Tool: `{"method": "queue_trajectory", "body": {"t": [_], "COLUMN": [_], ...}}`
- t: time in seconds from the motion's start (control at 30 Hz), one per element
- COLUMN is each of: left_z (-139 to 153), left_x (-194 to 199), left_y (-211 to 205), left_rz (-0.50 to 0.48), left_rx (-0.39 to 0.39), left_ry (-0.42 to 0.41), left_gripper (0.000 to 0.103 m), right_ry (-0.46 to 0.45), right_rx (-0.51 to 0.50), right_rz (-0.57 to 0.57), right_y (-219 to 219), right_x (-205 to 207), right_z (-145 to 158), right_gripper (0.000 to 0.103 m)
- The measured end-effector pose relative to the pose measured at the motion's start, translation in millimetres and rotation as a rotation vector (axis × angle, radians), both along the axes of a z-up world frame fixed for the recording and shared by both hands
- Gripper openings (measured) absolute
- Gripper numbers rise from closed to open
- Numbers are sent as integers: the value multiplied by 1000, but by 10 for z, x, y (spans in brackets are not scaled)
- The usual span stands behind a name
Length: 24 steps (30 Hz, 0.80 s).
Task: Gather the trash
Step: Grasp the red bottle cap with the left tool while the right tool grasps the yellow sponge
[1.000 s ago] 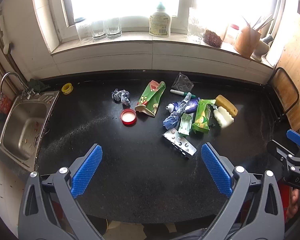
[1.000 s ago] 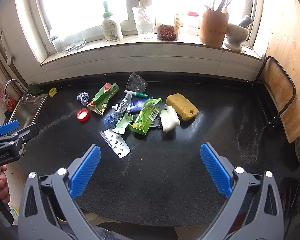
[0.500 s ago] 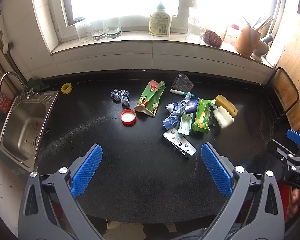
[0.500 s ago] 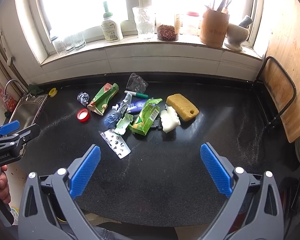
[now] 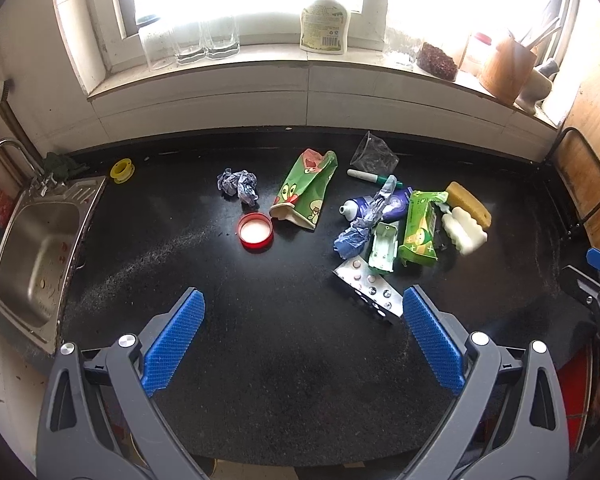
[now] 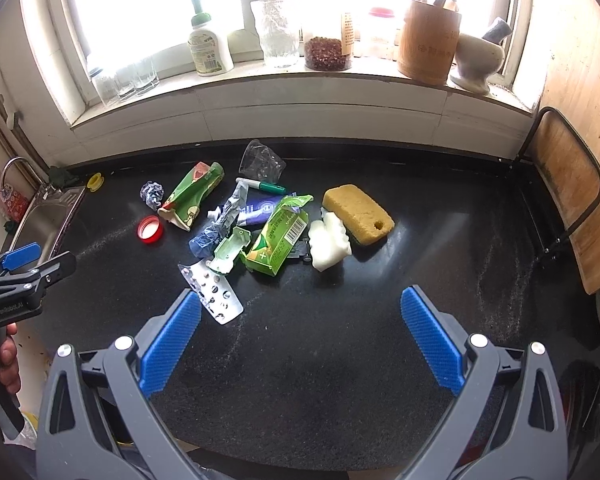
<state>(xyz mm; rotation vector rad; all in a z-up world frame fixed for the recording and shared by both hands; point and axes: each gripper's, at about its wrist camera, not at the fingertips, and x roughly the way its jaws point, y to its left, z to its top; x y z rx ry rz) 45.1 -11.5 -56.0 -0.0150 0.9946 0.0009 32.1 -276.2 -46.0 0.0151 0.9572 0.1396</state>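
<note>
Trash lies scattered on the black counter (image 5: 260, 340): a pill blister pack (image 5: 367, 285) (image 6: 212, 293), a green carton (image 5: 420, 228) (image 6: 278, 234), a green snack pouch (image 5: 306, 190) (image 6: 192, 195), a red lid (image 5: 255, 231) (image 6: 151, 229), a crumpled foil ball (image 5: 238, 184) (image 6: 153, 193), a purple tube (image 5: 380, 204), a crushed clear cup (image 5: 374, 155) and a marker (image 5: 374, 177). My left gripper (image 5: 302, 330) is open and empty above the counter's front. My right gripper (image 6: 300, 332) is open and empty, right of the blister pack.
A steel sink (image 5: 32, 256) lies at the left. A yellow sponge (image 6: 358, 213) and a white sponge (image 6: 328, 242) lie right of the trash. Glasses, a soap bottle (image 5: 325, 20) and jars line the sill. A wooden board in a rack (image 6: 568, 196) stands at the right.
</note>
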Motion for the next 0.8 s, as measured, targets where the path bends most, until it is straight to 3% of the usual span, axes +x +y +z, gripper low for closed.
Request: {"method": "queue_trajectory", "body": {"t": [0.13,0.33,0.4,0.7,0.8], "left_z": [-390,-1122,-1299,-1789,-1873], "left_x": [323,885,1045,1475,1536], "left_y": [121,265,313,468,487], "left_rz": [-6,-19,-19,-32,-39], "left_rx": [0,71,55,24,35], "left_ry": [1,58,64,114,114], "left_gripper": [97,96,96,96,97], "right_ry": [-10,27,43,173,221], "right_rx": [6,-13,-13,21,38], "right_rz": [26,33,46,160,193], "right_y": [-138,-480,-592,-815,-847], "right_x": [246,712,886,1758,2009], "right_z": [-143,-497,-638,-1384,-1602], "right_gripper": [97,97,97,96,91]}}
